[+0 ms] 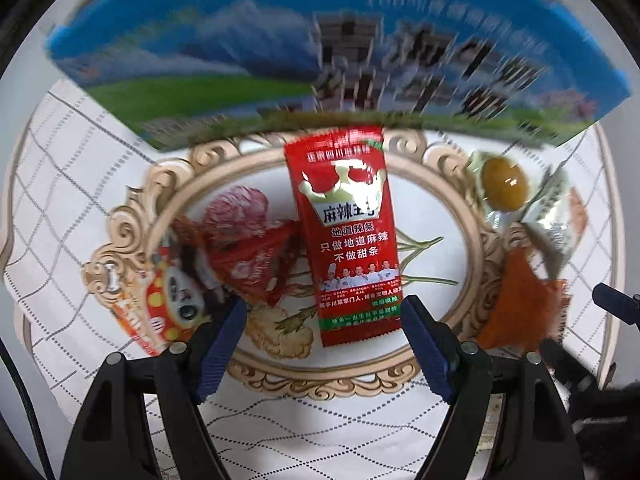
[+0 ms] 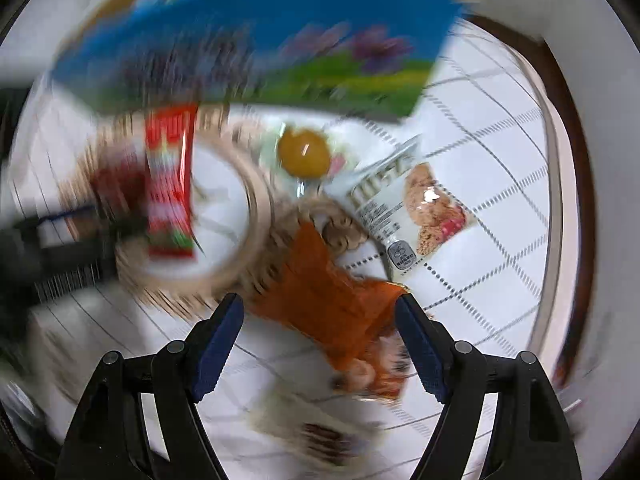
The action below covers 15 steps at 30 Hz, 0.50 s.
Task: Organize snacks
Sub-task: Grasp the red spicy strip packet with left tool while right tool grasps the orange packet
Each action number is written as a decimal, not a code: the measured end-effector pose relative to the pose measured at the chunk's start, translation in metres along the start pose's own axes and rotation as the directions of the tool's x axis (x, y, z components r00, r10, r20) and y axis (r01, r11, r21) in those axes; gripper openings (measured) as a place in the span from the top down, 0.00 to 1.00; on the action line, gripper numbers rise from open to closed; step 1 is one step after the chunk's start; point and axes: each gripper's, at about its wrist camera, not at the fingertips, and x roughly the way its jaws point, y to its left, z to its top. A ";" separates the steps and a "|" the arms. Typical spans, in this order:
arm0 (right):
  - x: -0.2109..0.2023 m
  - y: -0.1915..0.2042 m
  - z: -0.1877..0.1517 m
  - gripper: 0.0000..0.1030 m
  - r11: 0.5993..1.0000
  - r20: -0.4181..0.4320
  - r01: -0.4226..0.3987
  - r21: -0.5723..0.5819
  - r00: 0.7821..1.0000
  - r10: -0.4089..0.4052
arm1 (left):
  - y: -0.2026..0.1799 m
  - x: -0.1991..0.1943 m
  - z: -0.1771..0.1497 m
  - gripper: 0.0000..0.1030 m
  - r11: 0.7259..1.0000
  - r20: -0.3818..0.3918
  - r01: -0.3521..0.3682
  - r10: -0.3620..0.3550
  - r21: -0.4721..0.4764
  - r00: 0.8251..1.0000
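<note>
In the left wrist view the left gripper [image 1: 324, 316] has its blue-padded fingers [image 1: 224, 344] spread apart with nothing between them but the lower end of a long red spicy-strip packet [image 1: 344, 236], which lies lengthwise at the centre of the frame on a decorated oval plate [image 1: 460, 216]. At the left of that plate sit a crumpled red wrapper [image 1: 256, 256] and a red and orange cartoon packet [image 1: 164, 304], both sharp here and only a dark red smear in the other view. A blue box [image 1: 240, 48] with a meadow picture fills the top of the frame.

In the right wrist view, heavily blurred, the right gripper [image 2: 320, 316] also has its fingers [image 2: 420, 344] apart, framing an orange packet [image 2: 328, 292] that lies on the white grid-patterned tabletop [image 2: 500, 200] against the plate's edge. Only this view shows clearly a white cereal-bar packet [image 2: 412, 208] at centre right and a pale packet [image 2: 312, 432] near the bottom. A clear-wrapped yellow ball snack [image 2: 304, 152] sits just above centre; the left view has it at the right edge [image 1: 504, 184].
</note>
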 end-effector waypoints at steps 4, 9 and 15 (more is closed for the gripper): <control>0.035 0.027 -0.004 0.22 0.965 -0.053 0.125 -0.230 0.989 -0.141 | -0.008 0.018 0.004 0.24 1.000 -0.030 -0.018 0.018 0.007 0.999; 0.070 0.042 -0.008 0.23 0.904 -0.082 0.195 -0.381 0.967 -0.243 | -0.018 0.031 0.008 0.24 1.000 -0.036 -0.028 0.028 0.003 0.999; 0.072 -0.012 0.007 0.41 0.999 -0.140 0.013 0.043 0.990 -0.007 | -0.032 0.040 0.004 0.46 1.000 -0.029 0.006 -0.005 0.015 1.000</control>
